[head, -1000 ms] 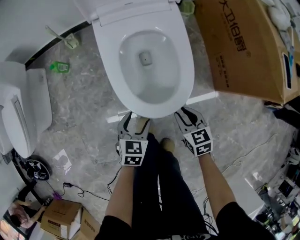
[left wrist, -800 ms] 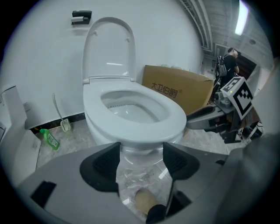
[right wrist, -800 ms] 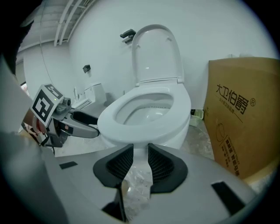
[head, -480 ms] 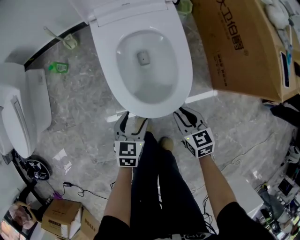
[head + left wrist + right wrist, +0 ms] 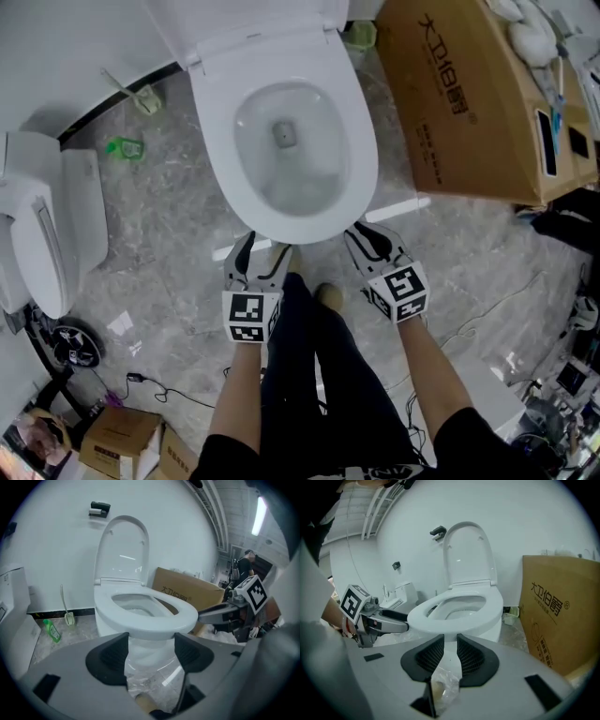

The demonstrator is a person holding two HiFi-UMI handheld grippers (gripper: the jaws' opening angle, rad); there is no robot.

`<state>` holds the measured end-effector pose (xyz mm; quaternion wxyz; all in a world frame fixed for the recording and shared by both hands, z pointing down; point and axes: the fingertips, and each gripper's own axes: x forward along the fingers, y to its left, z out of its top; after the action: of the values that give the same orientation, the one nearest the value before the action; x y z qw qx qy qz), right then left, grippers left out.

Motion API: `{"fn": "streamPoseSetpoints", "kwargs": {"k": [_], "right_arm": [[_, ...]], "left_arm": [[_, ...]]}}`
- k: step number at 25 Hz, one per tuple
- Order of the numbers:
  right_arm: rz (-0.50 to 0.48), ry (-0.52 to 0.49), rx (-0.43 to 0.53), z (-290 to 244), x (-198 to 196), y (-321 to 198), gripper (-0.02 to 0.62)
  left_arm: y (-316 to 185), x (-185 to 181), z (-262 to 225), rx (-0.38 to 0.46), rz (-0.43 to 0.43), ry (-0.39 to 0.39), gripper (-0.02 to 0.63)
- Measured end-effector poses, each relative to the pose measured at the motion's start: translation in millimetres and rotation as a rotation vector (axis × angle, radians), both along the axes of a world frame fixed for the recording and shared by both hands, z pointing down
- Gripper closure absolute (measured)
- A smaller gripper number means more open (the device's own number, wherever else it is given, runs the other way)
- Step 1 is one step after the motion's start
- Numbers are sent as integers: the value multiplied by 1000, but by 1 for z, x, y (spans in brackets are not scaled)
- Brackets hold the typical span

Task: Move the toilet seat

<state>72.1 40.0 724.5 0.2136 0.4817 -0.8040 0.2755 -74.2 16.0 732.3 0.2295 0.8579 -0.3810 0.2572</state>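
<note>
1. My left gripper [image 5: 262, 251] is wide open and empty, just in front of the toilet seat [image 5: 217, 141].
2. My right gripper [image 5: 370, 239] has just been closing; there's a narrow gap, with nothing between.
3. The seat lies flat on the bowl.

Not a home bathroom but a makeshift test room: a toilet [image 5: 281, 141] on a grey stone floor [image 5: 178, 216], a second toilet [image 5: 42, 225], a cardboard box [image 5: 469, 103] and loose cables [image 5: 150, 382].

Hand tools: left gripper [image 5: 262, 255] and right gripper [image 5: 373, 239], grey bodies, black ribbed pads [image 5: 429, 656], black-and-white jaw shells. 1 cube [image 5: 248, 317] of black-on-white square markers on each. Person wears dark trousers [image 5: 323, 375], dark short sleeves [image 5: 469, 427], tan shoe [image 5: 328, 295].
</note>
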Motion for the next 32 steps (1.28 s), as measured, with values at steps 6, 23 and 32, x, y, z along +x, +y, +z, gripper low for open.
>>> {"fn": "streamPoseSetpoints", "kwargs": {"k": [6,23,32], "right_arm": [[-10,-9,53,-41,2,-10,499],[36,-59,200,-171,2,-68,499],[64,-103,217,-230,7,-116,499]], "left_arm": [[-10,2,-40,34,-11,68,299],[-68,-2,-167,81,-78,233,295],[-114,-2,-220,97,-50,237,316]]}}
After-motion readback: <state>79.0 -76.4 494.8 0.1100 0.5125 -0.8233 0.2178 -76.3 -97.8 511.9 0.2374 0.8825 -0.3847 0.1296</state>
